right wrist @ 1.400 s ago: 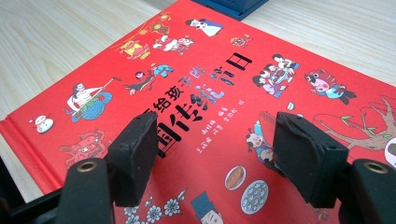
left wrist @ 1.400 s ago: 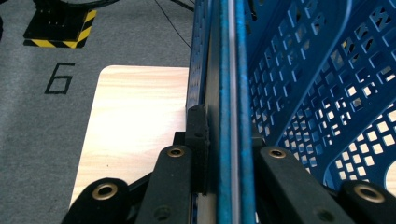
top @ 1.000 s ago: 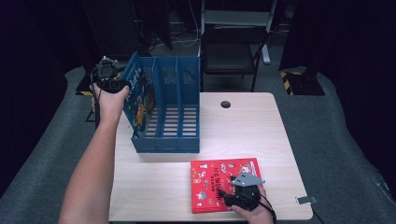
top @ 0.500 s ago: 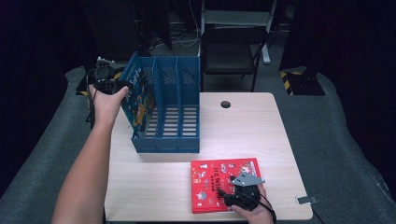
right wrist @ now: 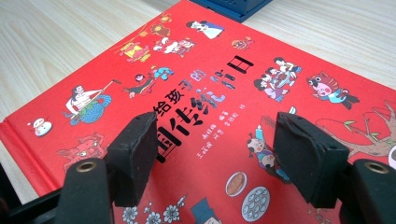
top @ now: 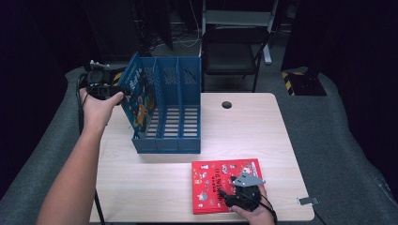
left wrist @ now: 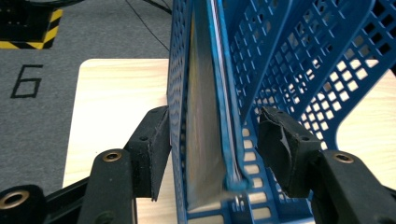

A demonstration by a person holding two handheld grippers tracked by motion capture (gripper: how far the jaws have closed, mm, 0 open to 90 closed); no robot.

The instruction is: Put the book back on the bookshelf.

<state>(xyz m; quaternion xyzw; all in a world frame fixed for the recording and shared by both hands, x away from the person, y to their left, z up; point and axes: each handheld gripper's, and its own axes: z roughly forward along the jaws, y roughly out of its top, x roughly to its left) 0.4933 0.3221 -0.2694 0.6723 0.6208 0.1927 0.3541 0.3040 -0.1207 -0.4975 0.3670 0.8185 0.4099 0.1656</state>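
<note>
A blue file rack (top: 169,112) with three slots stands at the table's back left. A blue picture book (top: 141,101) leans upright in its leftmost slot. My left gripper (top: 116,89) is at the rack's upper left corner. In the left gripper view its jaws have just been opening and straddle the rack's wall (left wrist: 177,93) and the book's edge (left wrist: 219,116), with a gap at the right pad (left wrist: 280,144). A red picture book (top: 211,180) lies flat at the front right. My right gripper (right wrist: 215,144) hovers open low over its cover (right wrist: 196,60).
The wooden table (top: 244,131) has a cable hole (top: 226,104) at the back. A small grey clip (top: 307,200) lies at its front right edge. A black chair (top: 232,56) stands behind the table. Yellow-black tape (top: 298,77) marks the grey floor.
My left hand has drawn a little to the left, away from the rack. The blue book stays in the leftmost slot. The right gripper and the red book have not moved.
</note>
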